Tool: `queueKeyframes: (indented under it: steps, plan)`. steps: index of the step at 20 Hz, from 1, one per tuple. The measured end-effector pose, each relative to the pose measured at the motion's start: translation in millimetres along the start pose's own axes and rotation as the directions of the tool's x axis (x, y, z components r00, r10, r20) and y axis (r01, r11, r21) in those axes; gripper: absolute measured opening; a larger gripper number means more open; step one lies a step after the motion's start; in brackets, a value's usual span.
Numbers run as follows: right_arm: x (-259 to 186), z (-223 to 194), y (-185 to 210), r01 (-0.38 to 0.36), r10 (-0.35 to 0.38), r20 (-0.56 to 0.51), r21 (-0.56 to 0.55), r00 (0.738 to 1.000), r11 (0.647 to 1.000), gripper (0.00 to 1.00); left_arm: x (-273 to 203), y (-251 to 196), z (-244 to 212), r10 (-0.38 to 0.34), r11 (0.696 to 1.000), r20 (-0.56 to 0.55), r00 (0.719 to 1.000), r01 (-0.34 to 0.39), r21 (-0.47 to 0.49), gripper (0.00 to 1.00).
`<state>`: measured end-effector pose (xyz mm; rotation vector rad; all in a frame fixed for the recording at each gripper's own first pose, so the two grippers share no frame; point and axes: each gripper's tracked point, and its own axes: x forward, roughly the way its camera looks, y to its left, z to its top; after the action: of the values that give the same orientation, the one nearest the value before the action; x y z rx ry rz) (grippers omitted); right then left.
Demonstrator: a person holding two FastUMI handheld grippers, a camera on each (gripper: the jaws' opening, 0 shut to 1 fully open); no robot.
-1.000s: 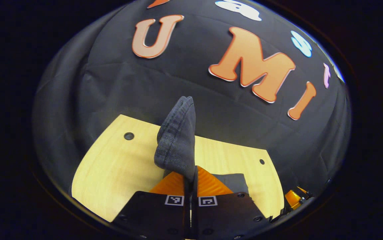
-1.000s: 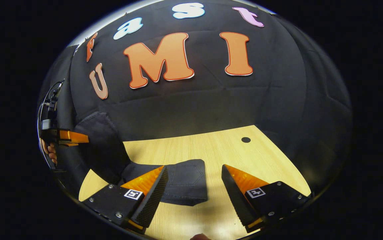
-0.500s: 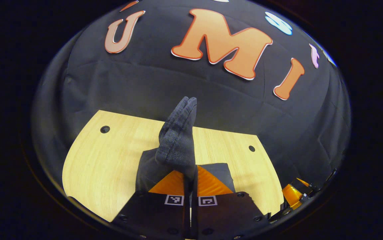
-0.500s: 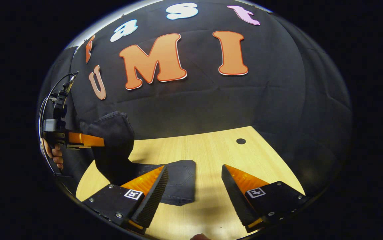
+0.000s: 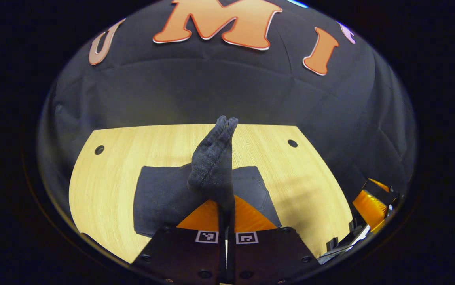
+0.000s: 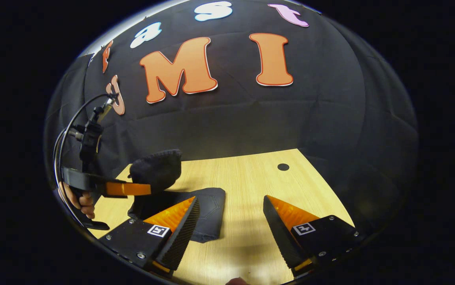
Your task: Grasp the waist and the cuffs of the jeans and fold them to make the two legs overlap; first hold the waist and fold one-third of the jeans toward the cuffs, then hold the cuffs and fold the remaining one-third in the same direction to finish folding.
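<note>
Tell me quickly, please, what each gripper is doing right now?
Left gripper: shut on the end of the jeans, lifted above the table.
Right gripper: open, holding nothing.

I see the dark grey jeans (image 5: 164, 198) folded flat on the pale wooden worktop (image 5: 105, 178), one bunched end (image 5: 213, 158) lifted upright above the flat layers, pinched in my left tool (image 5: 226, 209).

Wood table (image 5: 105, 186) w/ jeans (image 5: 160, 198) (folded)

Jeans (image 5: 160, 198) on the table (image 5: 105, 178), one end lifted.
</note>
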<state>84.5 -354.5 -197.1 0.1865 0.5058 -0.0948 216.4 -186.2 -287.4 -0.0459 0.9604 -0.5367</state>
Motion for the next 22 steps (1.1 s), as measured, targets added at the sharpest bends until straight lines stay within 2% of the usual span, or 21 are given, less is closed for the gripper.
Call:
queueKeyframes:
  steps: [3,5,9,10,11,12,13,16,19,21,22]
  plan:
    - [4.0,-1.3,-1.5,-0.004,0.004,-0.004,0.005,1.000,1.000,0.97,11.7,-8.6,-8.2,-0.014,1.000,-0.033,0.999,0.015,0.015,0.04]
    - [6.9,-0.3,-0.7,-0.007,0.007,-0.006,0.006,1.000,1.000,0.97,14.1,-22.9,-10.0,-0.063,0.998,-0.030,0.998,0.063,-0.005,0.16]
    - [11.4,4.1,6.1,-0.014,0.014,0.001,0.000,1.000,1.000,0.97,-0.2,-17.0,-1.2,-0.093,0.996,0.013,0.996,0.094,-0.014,0.51]
    - [11.5,6.9,7.5,-0.013,0.013,0.011,-0.008,1.000,1.000,0.97,-8.3,-11.9,5.5,-0.090,0.996,0.037,0.995,0.090,-0.020,0.60]
    - [11.6,10.5,11.1,-0.012,0.012,0.021,-0.018,1.000,1.000,0.97,-12.5,-7.3,11.9,-0.080,0.996,0.068,0.994,0.082,-0.021,0.66]
    - [12.1,14.4,15.2,-0.012,0.013,0.034,-0.028,0.999,1.000,0.98,-19.6,1.2,19.5,-0.057,0.998,0.106,0.993,0.059,-0.020,0.80]
    - [10.8,18.5,20.0,-0.012,0.014,0.053,-0.041,0.998,0.999,0.97,-30.4,8.7,25.9,-0.037,0.999,0.150,0.988,0.040,-0.016,0.89]
    - [3.9,39.9,41.2,-0.013,0.028,0.145,-0.102,0.989,0.995,0.97,-71.6,30.1,53.4,0.038,0.999,0.315,0.948,-0.038,-0.006,0.90]
    - [-2.6,56.9,68.3,-0.041,0.074,0.216,-0.153,0.973,0.987,0.97,-123.0,45.7,78.1,0.095,0.994,0.467,0.879,-0.112,0.009,0.89]
    - [-5.7,62.1,84.1,-0.060,0.104,0.239,-0.186,0.965,0.981,0.96,-153.9,49.1,78.4,0.116,0.990,0.511,0.851,-0.139,0.007,0.93]
    - [-8.3,64.8,90.9,-0.068,0.117,0.248,-0.200,0.962,0.978,1.00,-167.6,51.1,76.3,0.138,0.987,0.533,0.835,-0.162,-0.002,0.96]
